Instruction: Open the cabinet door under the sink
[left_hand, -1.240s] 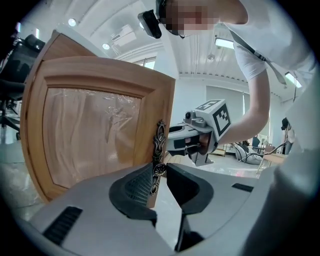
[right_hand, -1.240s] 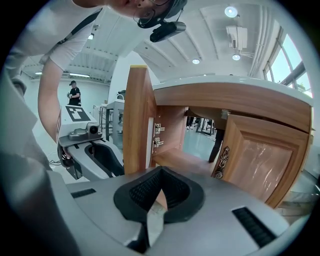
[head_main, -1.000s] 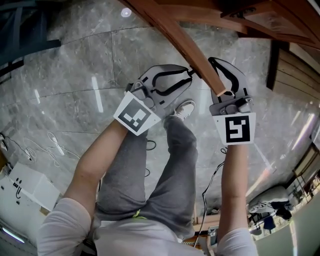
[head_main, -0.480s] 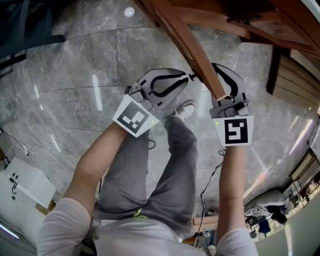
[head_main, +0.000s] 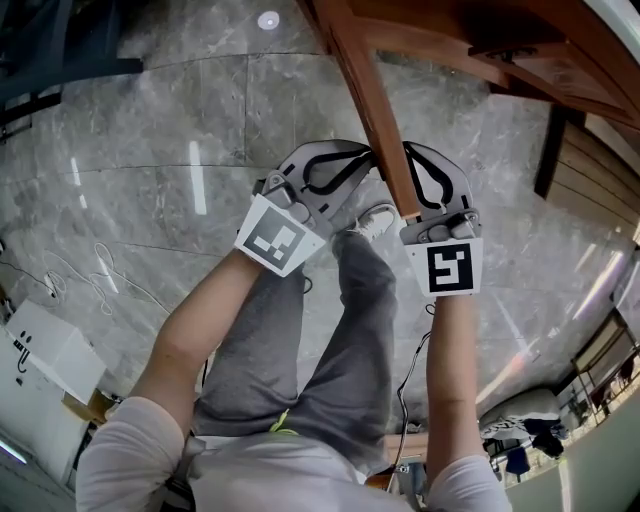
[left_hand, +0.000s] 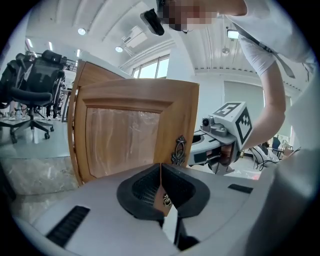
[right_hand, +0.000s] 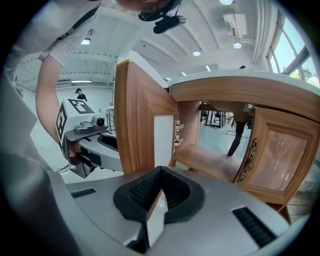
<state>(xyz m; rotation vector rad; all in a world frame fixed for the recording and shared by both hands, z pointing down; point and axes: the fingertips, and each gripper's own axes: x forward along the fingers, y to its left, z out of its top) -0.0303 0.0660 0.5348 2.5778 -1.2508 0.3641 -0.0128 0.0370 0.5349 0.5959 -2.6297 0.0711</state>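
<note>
Standing on a grey marble floor (head_main: 150, 150), a person (head_main: 330, 350) looks down at two grippers held either side of one open wooden cabinet door (head_main: 375, 90). The door swings out from the cabinet (right_hand: 225, 90) at the top edge of the head view, and its free edge sits between the grippers.

The left gripper (head_main: 368, 155) is on the door's outer, panelled side, with its tips close against the wood beside an ornate metal handle (left_hand: 178, 150). Its jaws are pressed together and hold nothing. The right gripper (head_main: 406, 150) is on the door's inner side. Its jaws are also together and hold nothing.

In the right gripper view the cabinet compartment is open, showing its wooden base board (right_hand: 210, 160). To the right of the opening a second door (right_hand: 280, 150) is closed and has its own ornate handle (right_hand: 248, 160).

Count: two grippers, two doors, two handles, one open compartment.
</note>
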